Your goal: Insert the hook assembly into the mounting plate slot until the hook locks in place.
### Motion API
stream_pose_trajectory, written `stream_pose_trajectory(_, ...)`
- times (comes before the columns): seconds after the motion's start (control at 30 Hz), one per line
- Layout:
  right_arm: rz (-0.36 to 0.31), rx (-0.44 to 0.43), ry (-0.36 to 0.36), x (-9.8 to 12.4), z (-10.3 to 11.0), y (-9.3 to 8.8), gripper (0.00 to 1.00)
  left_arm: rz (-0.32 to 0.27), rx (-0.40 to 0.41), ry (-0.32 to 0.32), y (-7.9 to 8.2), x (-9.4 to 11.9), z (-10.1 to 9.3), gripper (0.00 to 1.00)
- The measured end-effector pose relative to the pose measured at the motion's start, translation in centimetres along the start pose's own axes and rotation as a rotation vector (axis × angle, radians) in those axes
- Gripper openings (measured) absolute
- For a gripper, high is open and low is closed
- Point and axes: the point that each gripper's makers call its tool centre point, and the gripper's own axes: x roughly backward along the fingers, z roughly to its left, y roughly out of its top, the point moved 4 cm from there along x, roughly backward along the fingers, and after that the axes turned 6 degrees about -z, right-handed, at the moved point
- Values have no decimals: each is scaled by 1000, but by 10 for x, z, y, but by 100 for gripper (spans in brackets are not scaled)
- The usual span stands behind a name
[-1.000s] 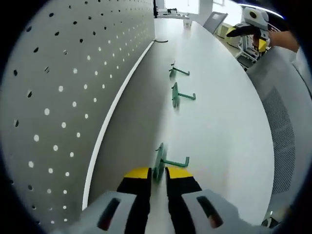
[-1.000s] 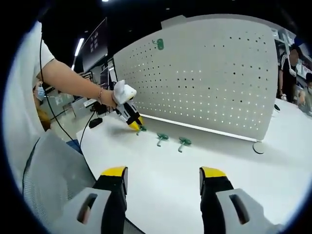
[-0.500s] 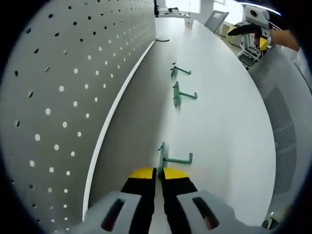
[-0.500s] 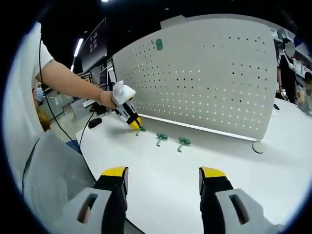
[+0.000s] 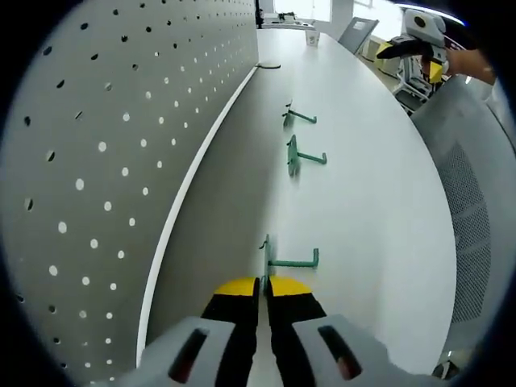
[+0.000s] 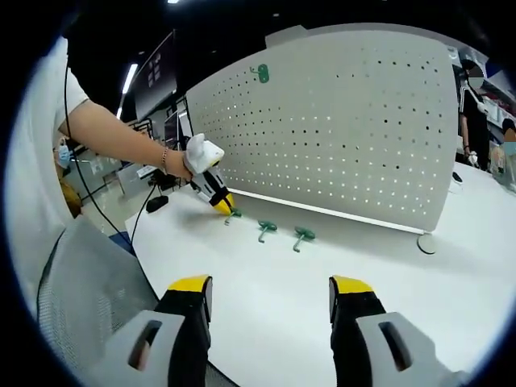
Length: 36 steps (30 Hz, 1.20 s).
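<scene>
The left hand-held gripper (image 5: 260, 284) has its jaws pressed together on the flat base of the nearest green hook (image 5: 284, 260), which lies on the white bench (image 5: 363, 210) just beside the foot of the pegboard (image 5: 105, 153). Two more hooks lie farther along at 12 o'clock: the middle hook (image 5: 301, 156) and the far hook (image 5: 295, 116). In the right gripper view, the right hand-held gripper (image 6: 271, 292) hovers with jaws wide apart (nothing between them), and a mounted hook (image 6: 261, 73) sits high on the pegboard at 11 o'clock.
</scene>
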Motion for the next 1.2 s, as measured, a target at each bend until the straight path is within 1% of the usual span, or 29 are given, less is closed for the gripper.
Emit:
stream_pose_trajectory(0.2, -1, -2, -1, 0, 0, 1, 57, -7, -18, 2, 0, 2, -1, 4)
stream_pose_trajectory(0.23, -1, -2, -1, 0, 0, 1, 57, -24, -5, 2, 2, 3, -1, 4)
stream_pose_trajectory(0.3, -2, -2, -1, 0, 0, 2, 57, -48, -3, 6, 5, 5, 0, 4)
stream_pose_trajectory(0.47, -2, -6, 2, -1, 0, 0, 57, -79, -4, 15, 8, 8, 2, 4)
stream_pose_trajectory(0.8, -8, -3, 6, -4, 1, 3, 57, -177, 45, 57, 17, 19, 1, 3)
stream_pose_trajectory(0.97, -10, -4, 8, -5, 1, 4, 57, -207, 40, 67, 22, 24, 0, 3)
stream_pose_trajectory(1.2, -16, 1, 11, -6, 2, 7, 58, -268, 47, 102, 31, 37, 2, 3)
